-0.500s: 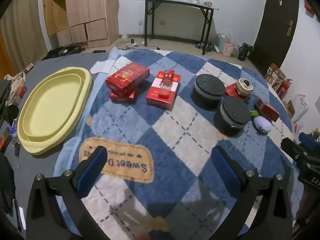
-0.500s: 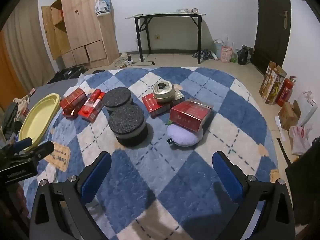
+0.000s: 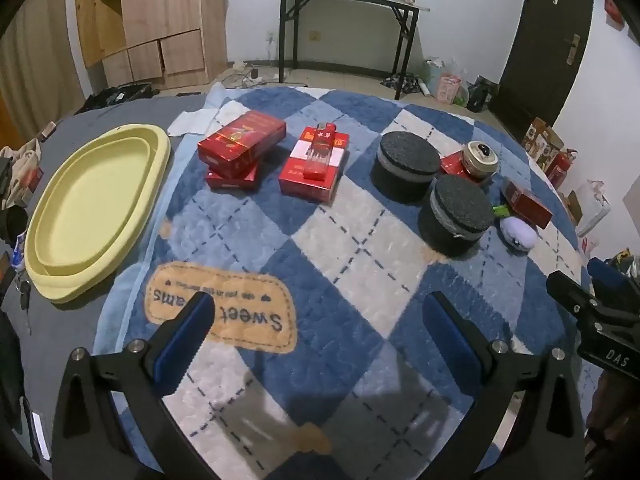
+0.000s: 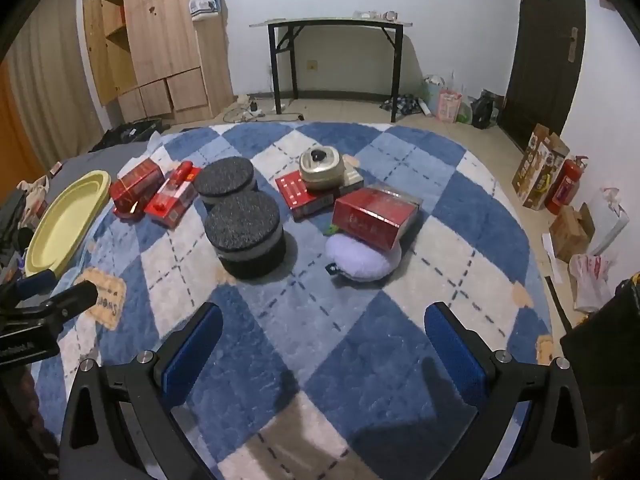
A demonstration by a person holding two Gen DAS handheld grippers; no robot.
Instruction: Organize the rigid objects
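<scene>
On the blue checked rug [image 3: 352, 248] lie red boxes [image 3: 242, 144], a flat red box with a small red bottle on it [image 3: 316, 164], two black round containers [image 3: 406, 166] [image 3: 460, 214], a gold tin [image 3: 480, 158], another red box [image 3: 526, 202] and a lilac plush [image 3: 518, 234]. A yellow oval tray [image 3: 92, 204] lies at the left. My left gripper [image 3: 316, 324] is open and empty above the rug's near part. My right gripper [image 4: 322, 332] is open and empty, short of the plush [image 4: 362, 258], the red box [image 4: 376, 214] and the near black container [image 4: 244, 232].
A wooden cabinet [image 4: 160, 40] and a black-legged table [image 4: 334, 24] stand at the back wall. A dark door [image 4: 548, 48], cartons and a fire extinguisher [image 4: 566, 184] are at the right. Clutter lies on the grey floor left of the tray [image 4: 64, 220].
Both grippers have barely moved; the views shift only slightly. No object has moved.
</scene>
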